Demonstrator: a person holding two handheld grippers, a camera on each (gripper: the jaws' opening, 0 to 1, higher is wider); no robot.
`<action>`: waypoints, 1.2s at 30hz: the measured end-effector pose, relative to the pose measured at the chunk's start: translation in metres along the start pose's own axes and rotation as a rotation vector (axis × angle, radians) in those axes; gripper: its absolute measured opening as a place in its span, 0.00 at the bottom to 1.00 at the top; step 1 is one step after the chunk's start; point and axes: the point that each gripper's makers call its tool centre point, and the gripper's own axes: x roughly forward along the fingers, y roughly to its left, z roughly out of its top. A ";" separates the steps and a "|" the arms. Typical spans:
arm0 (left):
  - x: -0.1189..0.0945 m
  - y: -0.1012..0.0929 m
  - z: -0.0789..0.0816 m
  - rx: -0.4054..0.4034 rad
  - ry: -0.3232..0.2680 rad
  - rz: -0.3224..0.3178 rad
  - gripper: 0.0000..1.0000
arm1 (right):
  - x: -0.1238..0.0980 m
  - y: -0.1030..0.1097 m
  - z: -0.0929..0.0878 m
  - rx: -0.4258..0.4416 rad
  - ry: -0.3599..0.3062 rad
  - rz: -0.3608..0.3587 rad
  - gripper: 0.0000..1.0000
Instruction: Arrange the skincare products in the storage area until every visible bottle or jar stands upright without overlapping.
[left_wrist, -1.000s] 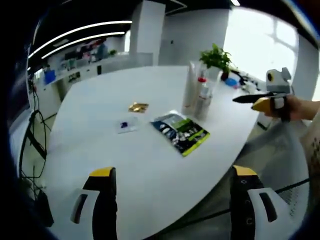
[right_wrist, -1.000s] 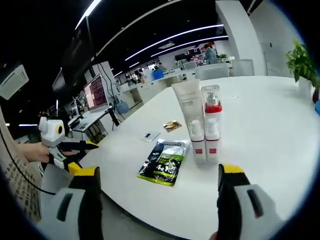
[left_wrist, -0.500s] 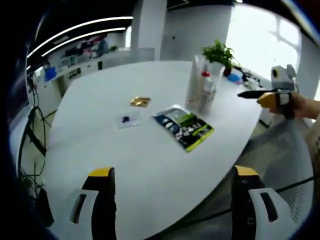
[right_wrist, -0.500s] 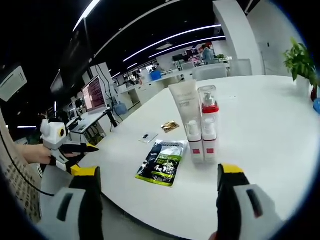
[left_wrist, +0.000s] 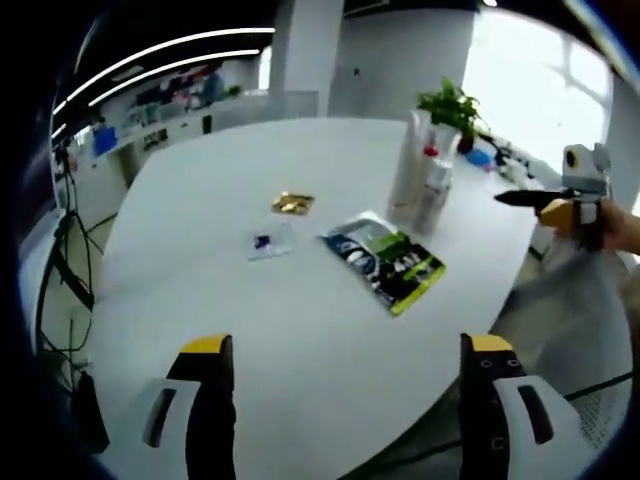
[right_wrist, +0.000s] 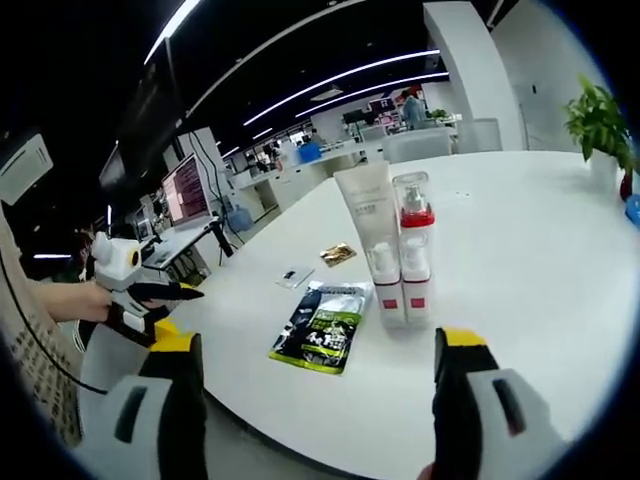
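Observation:
A tall white tube (right_wrist: 366, 232) and a clear pump bottle with a red collar (right_wrist: 414, 243) stand upright, close together, on the white table (right_wrist: 520, 260); shorter bottles stand right in front of them. In the left gripper view the same cluster of bottles (left_wrist: 422, 188) stands at the table's far right side. My left gripper (left_wrist: 345, 405) is open, low over the near table edge, far from the bottles. My right gripper (right_wrist: 320, 405) is open too, short of the table edge, with nothing between its jaws. Each gripper appears in the other's view, held by a hand: right gripper (left_wrist: 562, 200), left gripper (right_wrist: 140, 296).
A black and green pouch (right_wrist: 320, 328) lies flat beside the bottles, also seen as pouch (left_wrist: 386, 262). A gold sachet (left_wrist: 292, 203) and a small clear sachet (left_wrist: 268, 241) lie further in. A potted plant (left_wrist: 450, 105) stands behind the bottles. Office desks and a monitor (right_wrist: 190, 185) sit beyond.
Both cameras drifted slightly, so the table contents shifted a little in each view. The bottles, pouch and sachets have not moved, and both grippers stay open.

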 end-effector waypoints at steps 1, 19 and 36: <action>0.002 0.001 0.000 -0.007 0.007 0.003 0.89 | 0.000 0.000 0.000 0.001 -0.002 -0.001 0.96; 0.029 0.025 -0.011 0.003 0.119 0.035 0.84 | 0.000 -0.003 0.000 -0.013 0.002 -0.021 0.95; 0.063 0.039 0.007 0.019 0.148 0.042 0.83 | 0.002 -0.007 -0.005 -0.009 0.033 -0.034 0.95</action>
